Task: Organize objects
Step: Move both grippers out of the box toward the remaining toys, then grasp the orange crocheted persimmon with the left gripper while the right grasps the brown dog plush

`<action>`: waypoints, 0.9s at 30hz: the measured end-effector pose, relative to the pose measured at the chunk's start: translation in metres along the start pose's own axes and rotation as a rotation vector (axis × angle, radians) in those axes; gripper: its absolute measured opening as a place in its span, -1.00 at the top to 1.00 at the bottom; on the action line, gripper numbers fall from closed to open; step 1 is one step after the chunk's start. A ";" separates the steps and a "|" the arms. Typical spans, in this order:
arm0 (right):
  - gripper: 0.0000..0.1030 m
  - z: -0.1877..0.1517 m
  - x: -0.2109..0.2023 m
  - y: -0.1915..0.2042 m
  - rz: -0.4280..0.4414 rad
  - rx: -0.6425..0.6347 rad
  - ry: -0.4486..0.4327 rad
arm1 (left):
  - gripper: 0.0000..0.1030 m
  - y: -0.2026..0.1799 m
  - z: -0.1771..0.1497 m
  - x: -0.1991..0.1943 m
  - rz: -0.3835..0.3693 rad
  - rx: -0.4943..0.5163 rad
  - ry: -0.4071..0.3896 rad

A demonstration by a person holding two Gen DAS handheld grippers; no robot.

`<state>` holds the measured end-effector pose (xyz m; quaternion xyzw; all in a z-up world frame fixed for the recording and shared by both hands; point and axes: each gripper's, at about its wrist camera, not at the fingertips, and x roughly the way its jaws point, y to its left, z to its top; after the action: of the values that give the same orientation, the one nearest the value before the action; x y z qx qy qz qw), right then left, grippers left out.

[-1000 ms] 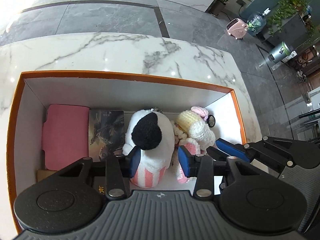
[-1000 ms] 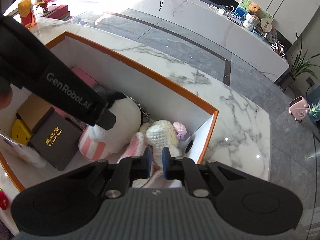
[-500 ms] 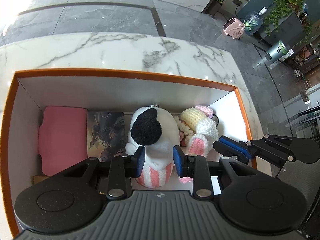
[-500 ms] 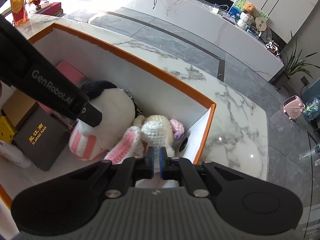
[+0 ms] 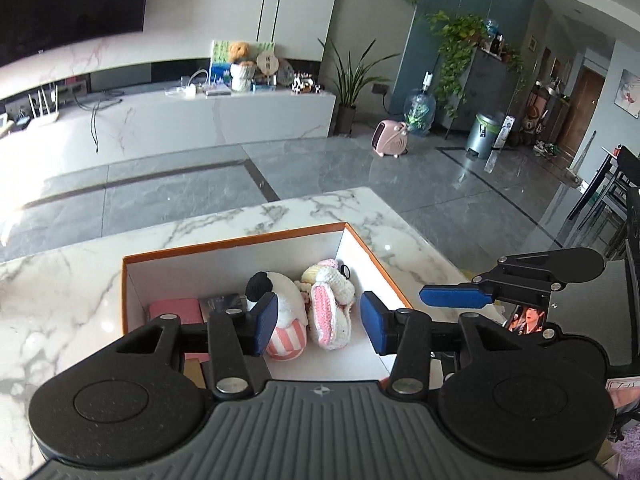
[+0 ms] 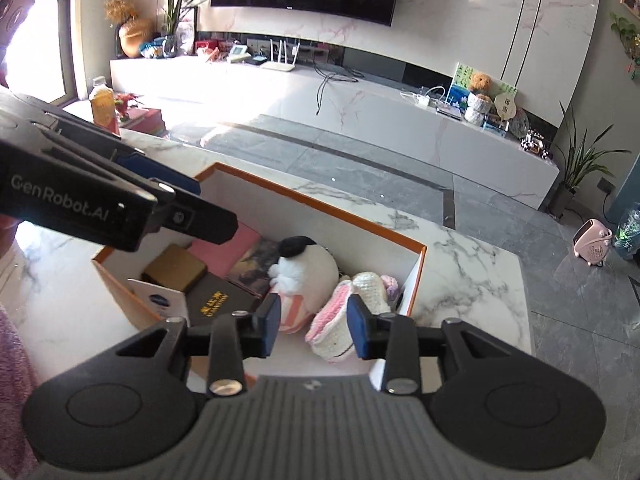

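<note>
Left wrist view: the white marble surface (image 5: 60,300) carries an orange-edged box (image 5: 224,245) with white inner walls. Along its floor, from left to right, lie a pink case (image 5: 176,309), a dark book (image 5: 222,302), a round white plush with a black tuft and pink-striped base (image 5: 286,320), and a crocheted white-and-pink bunny (image 5: 330,308) that leans against the plush. The left tool (image 5: 318,322) hovers above the near part of the box with its blue pads apart; its jaws have just been opening, and nothing is pressed between them — the toys lie lower down inside the box. To the right, the right tool (image 5: 456,297) shows from the side beyond the box's right wall.

Right wrist view: the left tool (image 6: 160,178) crosses the upper left of the picture over the box's (image 6: 316,200) far left corner. Below it, at the left end of the box, sit a tan carton (image 6: 174,270), a white-and-blue pack (image 6: 160,300) and a black box with gold lettering (image 6: 218,304); the pink case (image 6: 228,246) and the book (image 6: 256,260) lie behind them. Then comes the plush (image 6: 308,270), then the bunny (image 6: 344,320) near the right wall. The right tool (image 6: 312,330) hangs above the bunny, its jaws moderately apart after just opening, and grips nothing.
</note>
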<state>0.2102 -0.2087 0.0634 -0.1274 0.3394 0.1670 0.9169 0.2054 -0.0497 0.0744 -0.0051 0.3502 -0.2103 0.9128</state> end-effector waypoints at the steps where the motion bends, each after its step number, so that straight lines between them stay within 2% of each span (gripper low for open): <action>1: 0.18 -0.005 -0.009 0.006 0.008 0.001 -0.007 | -0.04 -0.002 -0.007 -0.010 -0.002 0.005 -0.010; 5: -0.01 -0.035 -0.036 0.027 0.031 0.043 -0.021 | -0.04 -0.004 -0.040 -0.033 -0.037 -0.012 0.012; 10: -0.22 -0.082 -0.039 0.041 0.001 0.166 0.003 | -0.05 -0.002 -0.084 -0.039 0.101 -0.036 0.032; 13: -0.22 -0.107 -0.029 0.041 -0.015 0.250 0.046 | -0.14 0.002 -0.111 -0.033 0.142 -0.045 0.080; 16: -0.21 -0.123 -0.015 0.040 -0.045 0.296 0.085 | -0.15 0.004 -0.137 -0.021 0.198 -0.015 0.146; 20: -0.20 -0.142 0.009 0.041 -0.048 0.314 0.144 | -0.14 0.010 -0.159 -0.006 0.207 -0.031 0.234; 27: -0.20 -0.158 0.033 0.040 -0.072 0.341 0.197 | -0.15 0.017 -0.186 0.008 0.252 -0.031 0.292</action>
<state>0.1263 -0.2200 -0.0794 0.0017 0.4460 0.0609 0.8930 0.0981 -0.0118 -0.0735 0.0552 0.4800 -0.0874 0.8712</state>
